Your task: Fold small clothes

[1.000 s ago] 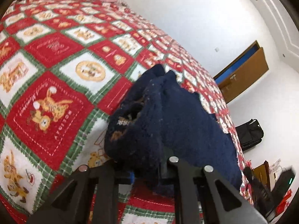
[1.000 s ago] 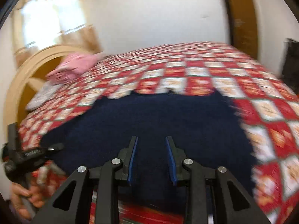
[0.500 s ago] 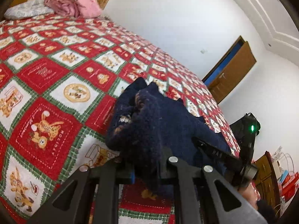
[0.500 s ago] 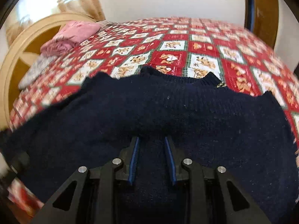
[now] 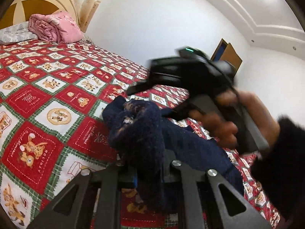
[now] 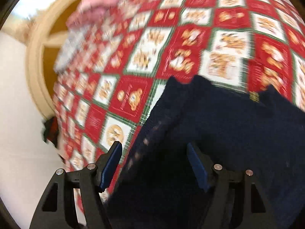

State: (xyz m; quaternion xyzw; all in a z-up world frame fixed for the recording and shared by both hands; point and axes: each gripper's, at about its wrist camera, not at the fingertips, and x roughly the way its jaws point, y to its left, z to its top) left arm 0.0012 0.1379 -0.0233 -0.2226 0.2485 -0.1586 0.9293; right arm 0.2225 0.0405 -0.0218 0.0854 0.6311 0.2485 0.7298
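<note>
A navy blue knit sweater (image 5: 141, 131) lies on the red, white and green patchwork bedspread (image 5: 47, 99). My left gripper (image 5: 148, 173) is shut on a bunched edge of the sweater and holds it a little above the bed. In the right wrist view the sweater (image 6: 228, 133) spreads flat below my right gripper (image 6: 154, 152), which is open with its blue pads wide apart over the sweater's left edge. The right gripper's body and the hand holding it (image 5: 215, 103) show blurred in the left wrist view.
A folded pink blanket (image 5: 53, 26) and a grey pillow (image 5: 15, 34) lie at the head of the bed by the cream headboard (image 5: 38, 2). A brown door (image 5: 226, 57) stands in the far wall. The bed's left edge drops to a white floor (image 6: 22, 114).
My right gripper has opened and swung left across the sweater toward its left edge. My left gripper still holds the bunched edge, and the right hand has come into its view.
</note>
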